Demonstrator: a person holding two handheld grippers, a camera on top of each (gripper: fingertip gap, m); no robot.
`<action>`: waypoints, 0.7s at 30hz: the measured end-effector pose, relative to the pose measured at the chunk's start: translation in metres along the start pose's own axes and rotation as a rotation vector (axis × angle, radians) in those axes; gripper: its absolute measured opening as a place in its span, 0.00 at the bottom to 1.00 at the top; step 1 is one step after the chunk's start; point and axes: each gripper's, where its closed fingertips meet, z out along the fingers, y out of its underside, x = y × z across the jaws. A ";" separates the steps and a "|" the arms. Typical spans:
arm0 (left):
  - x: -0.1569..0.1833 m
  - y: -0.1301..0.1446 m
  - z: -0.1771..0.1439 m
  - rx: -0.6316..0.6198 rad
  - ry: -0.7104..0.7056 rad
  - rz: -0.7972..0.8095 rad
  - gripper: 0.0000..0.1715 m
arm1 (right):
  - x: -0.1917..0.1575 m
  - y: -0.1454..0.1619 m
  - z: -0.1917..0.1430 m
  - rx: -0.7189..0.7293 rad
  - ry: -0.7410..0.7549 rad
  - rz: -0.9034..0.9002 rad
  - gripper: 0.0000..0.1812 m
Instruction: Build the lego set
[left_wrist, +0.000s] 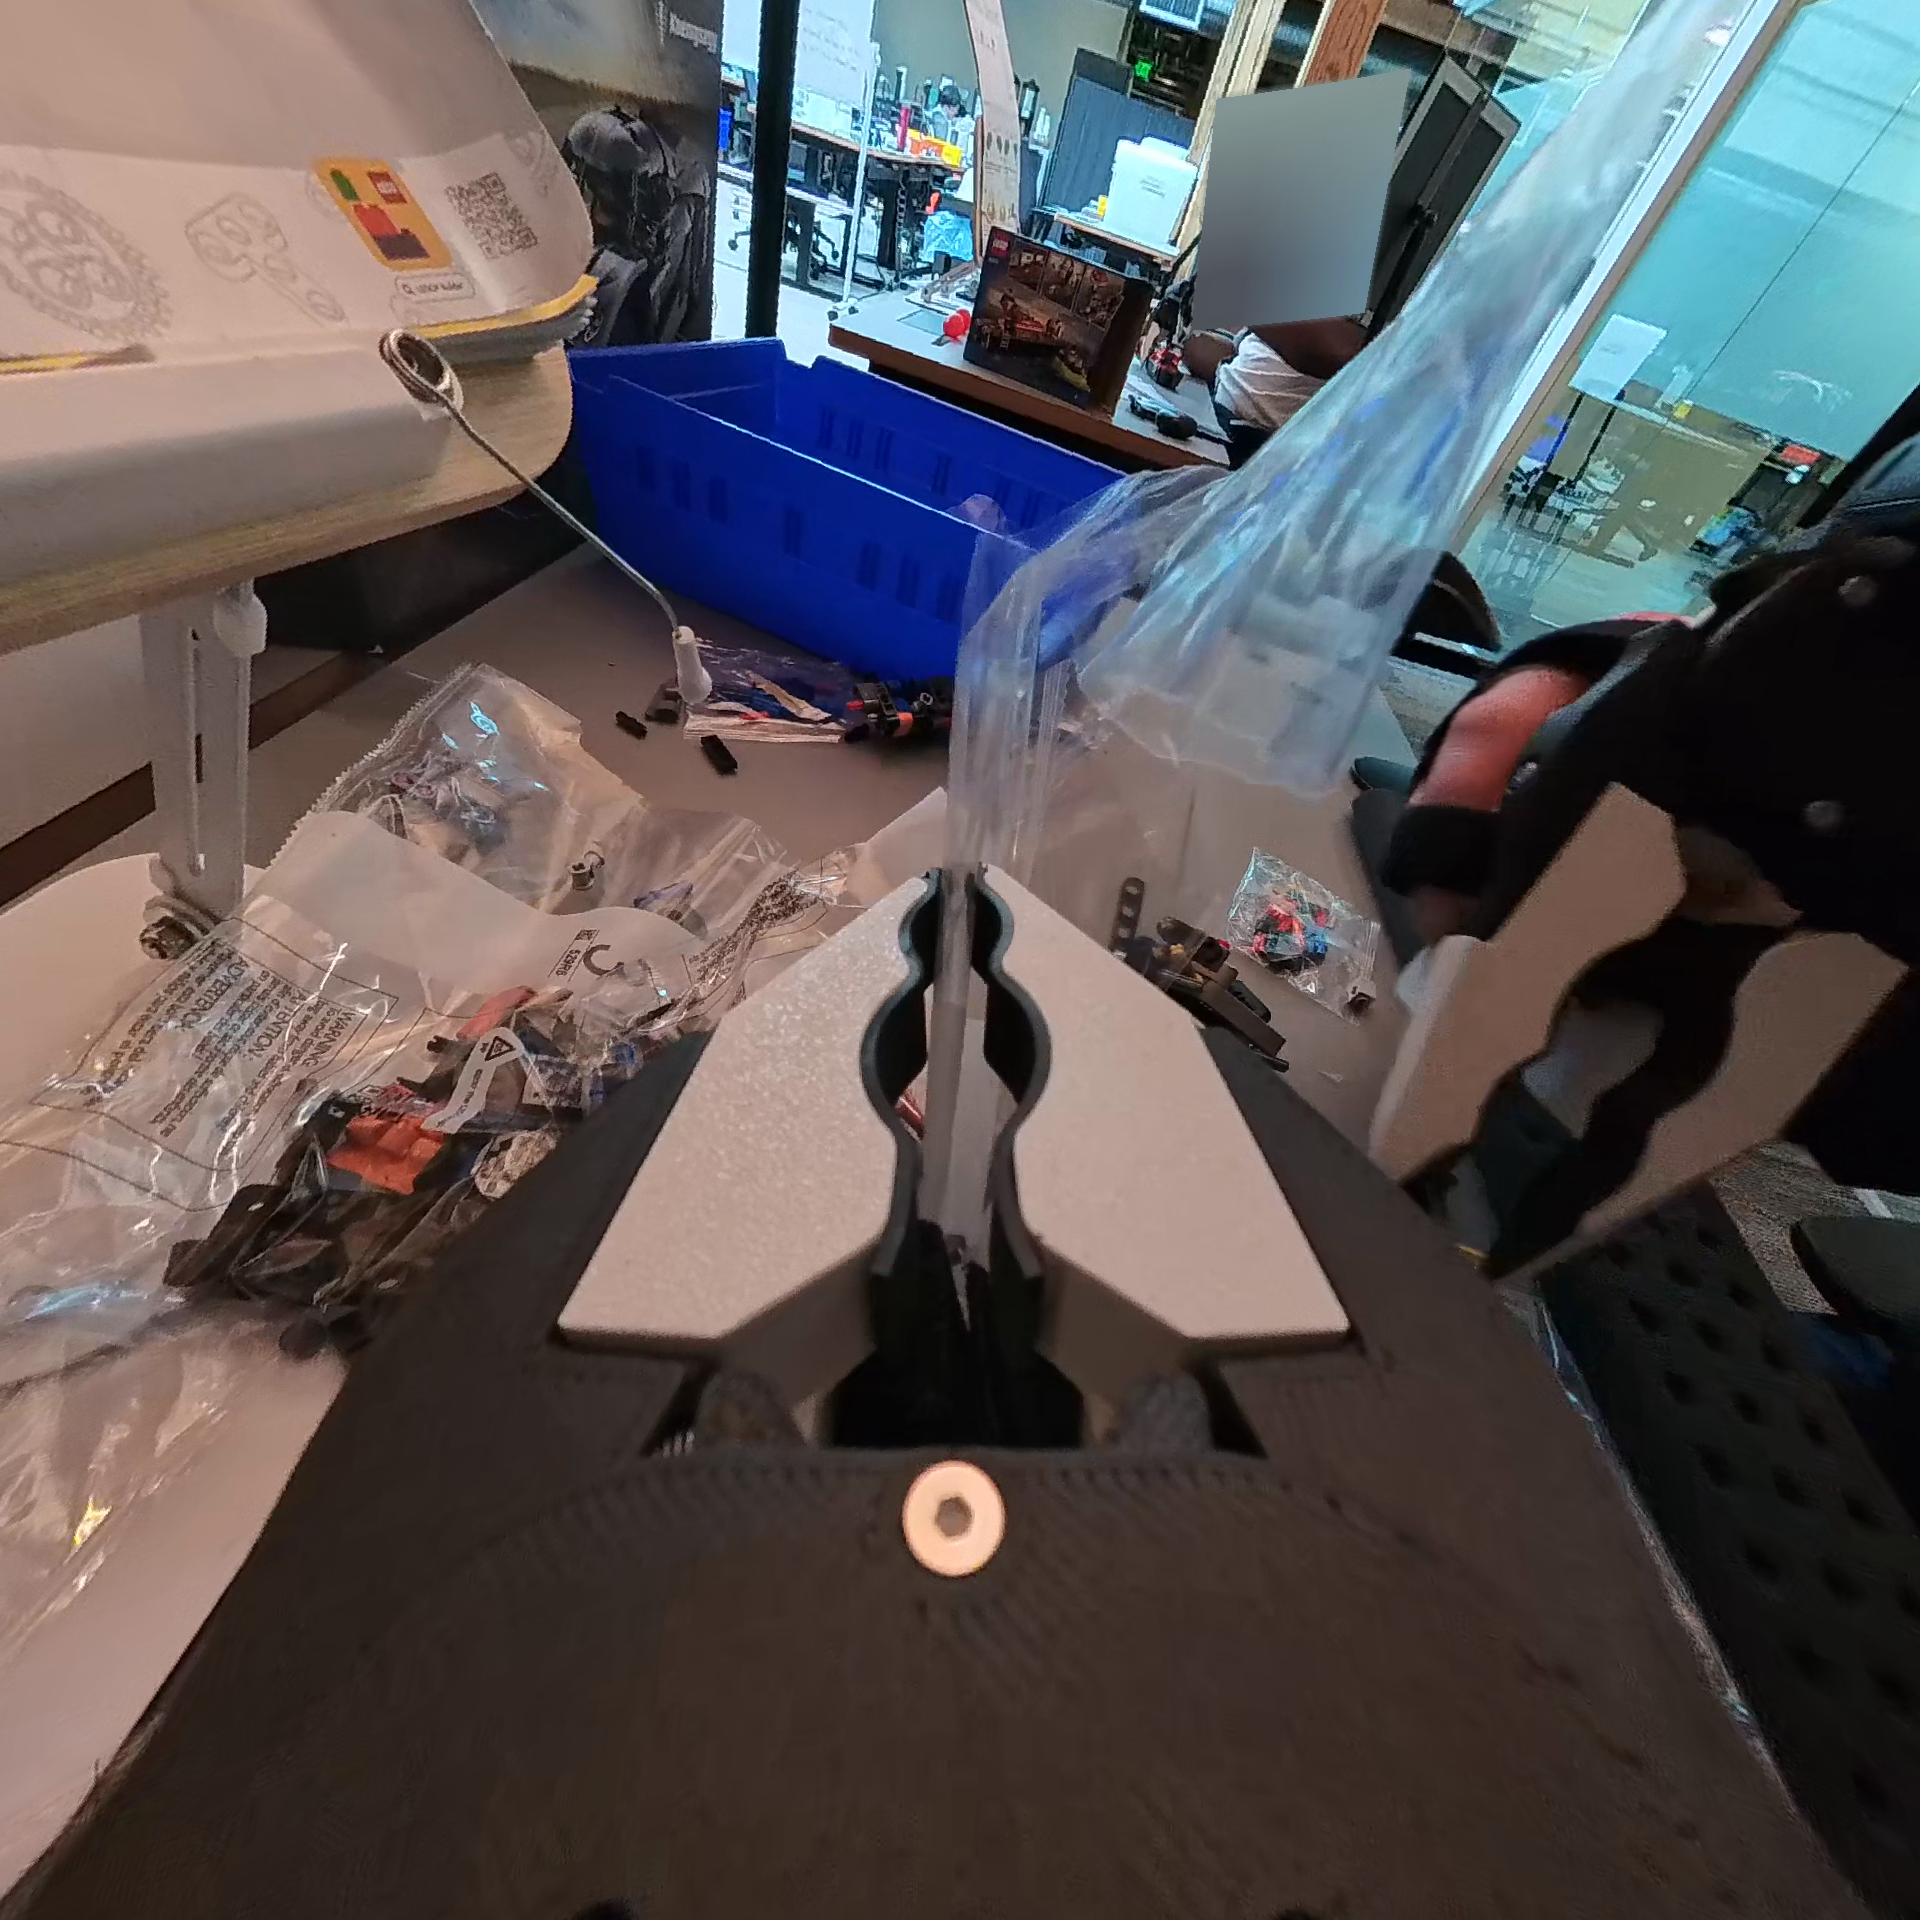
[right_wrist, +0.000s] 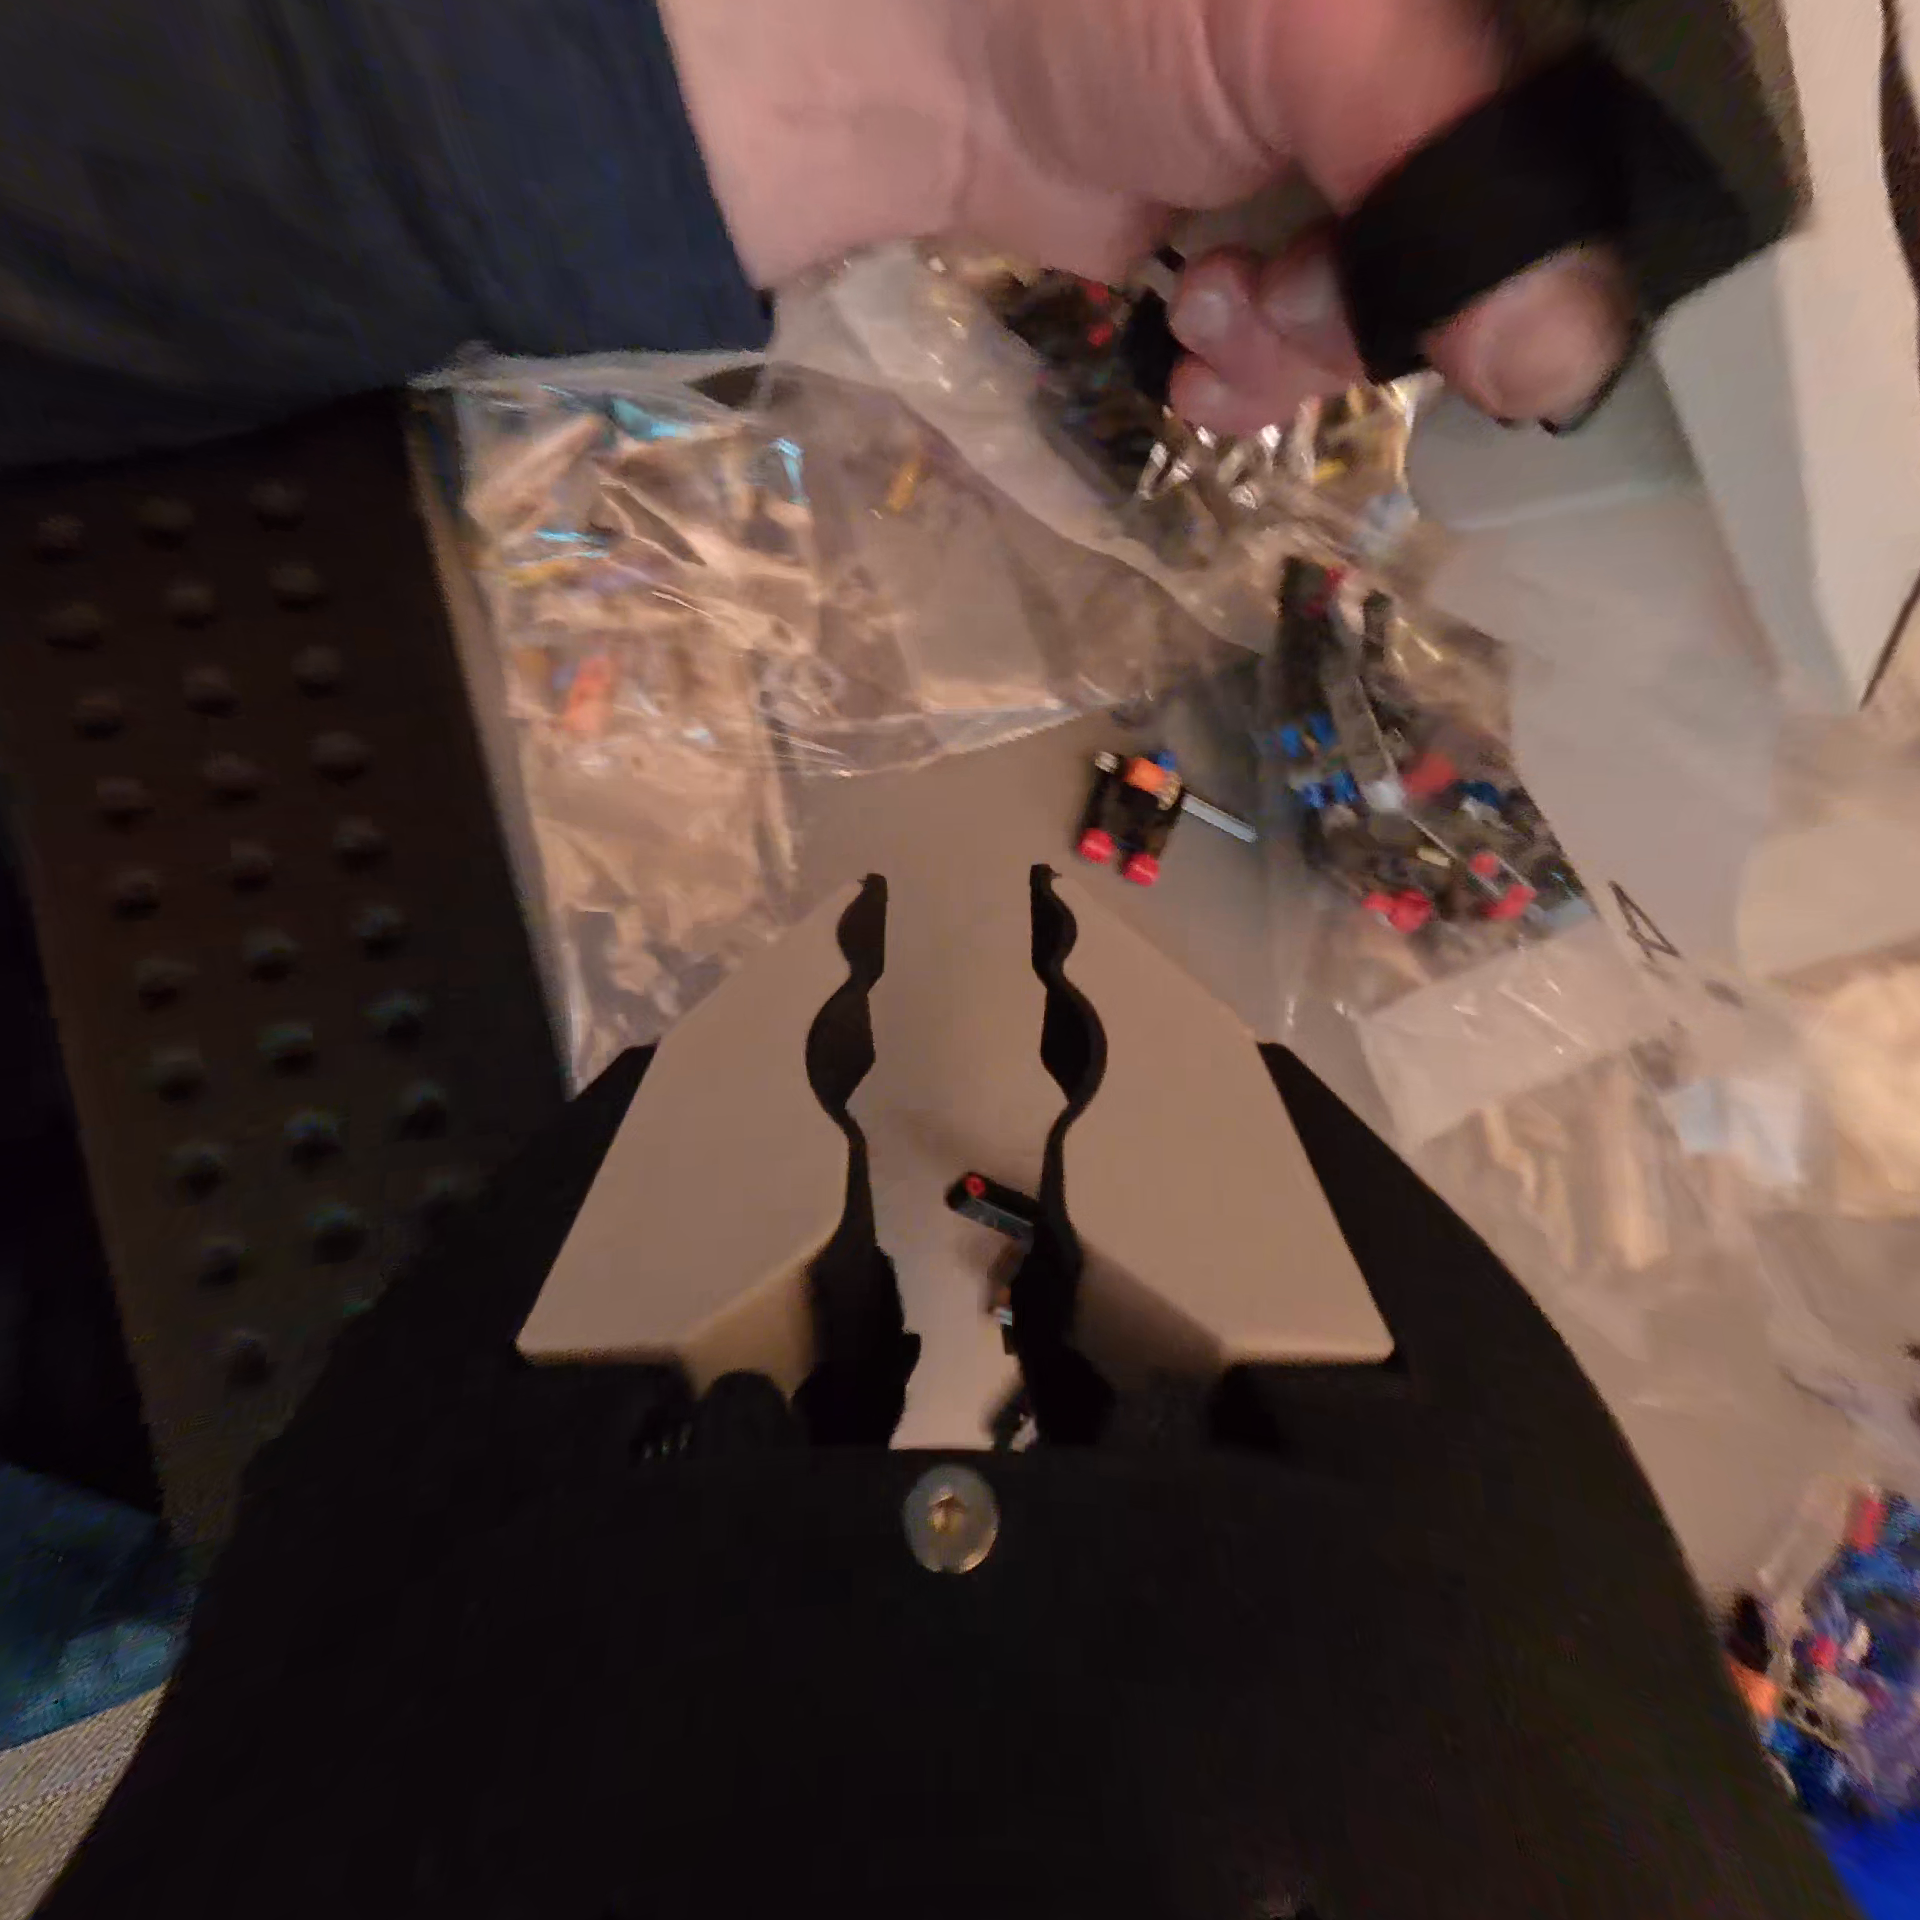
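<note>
Left gripper (left_wrist: 958, 883) is clamped on the edge of an empty clear plastic bag (left_wrist: 1247, 623) rising up-right toward the right gripper (left_wrist: 1455, 1049), seen parted and empty, nearest the loose black-and-red lego piece (right_wrist: 1132, 816) on the bench (right_wrist: 966, 831).

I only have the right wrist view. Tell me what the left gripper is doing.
Observer: The left gripper is shut on the edge of a clear plastic bag, which it holds up above the table.
Operator: Name somewhere to put that bag.
Observer: An open blue bin stands just beyond the bag, at the far side.
Operator: Locate the instructions.
Observer: The booklet lies open on a raised stand at the far left.
</note>
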 end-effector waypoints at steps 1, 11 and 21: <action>0.000 0.000 0.000 -0.001 0.000 0.000 0.02 | 0.003 0.004 0.004 -0.022 0.012 0.002 0.15; -0.002 0.002 0.001 -0.004 -0.001 -0.004 0.02 | 0.021 0.012 0.046 -0.128 0.089 0.005 0.15; -0.001 0.001 0.000 -0.003 -0.001 -0.001 0.02 | 0.037 0.025 0.064 -0.188 0.089 0.054 0.17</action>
